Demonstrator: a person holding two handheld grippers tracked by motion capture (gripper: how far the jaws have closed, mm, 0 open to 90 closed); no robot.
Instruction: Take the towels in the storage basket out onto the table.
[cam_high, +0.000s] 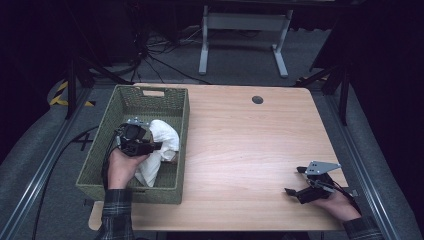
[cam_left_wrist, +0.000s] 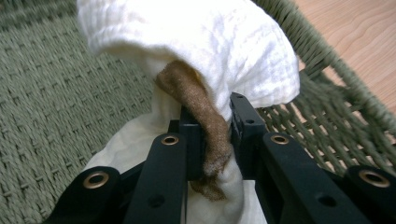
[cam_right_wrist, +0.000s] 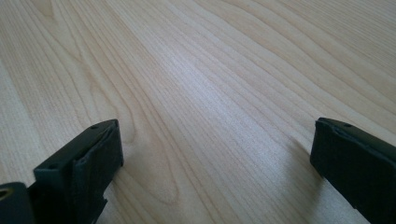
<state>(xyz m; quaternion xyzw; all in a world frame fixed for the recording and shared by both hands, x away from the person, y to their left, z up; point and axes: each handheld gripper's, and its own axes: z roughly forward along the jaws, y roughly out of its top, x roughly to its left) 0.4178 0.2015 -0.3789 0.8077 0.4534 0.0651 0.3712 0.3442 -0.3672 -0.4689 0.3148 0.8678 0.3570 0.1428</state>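
A green woven basket (cam_high: 125, 100) stands on the left part of the wooden table. Inside it my left gripper (cam_high: 159, 146) is shut on a bunch of cloth: a white towel (cam_high: 165, 135) draped over a brown cloth. In the left gripper view the jaws pinch the brown cloth (cam_left_wrist: 205, 116) together with the white towel (cam_left_wrist: 219, 42), which hangs over and below them. My right gripper (cam_high: 294, 180) lies near the table's front right corner, jaws wide apart. In the right gripper view bare wood lies between its fingertips (cam_right_wrist: 88, 158).
The table top (cam_high: 240, 145) is light wood with a round cable hole (cam_high: 257, 99) at the back. Behind the table stands a white metal frame (cam_high: 245, 30) on grey floor, with cables to its left. The basket wall (cam_left_wrist: 327, 79) rises just right of the held cloth.
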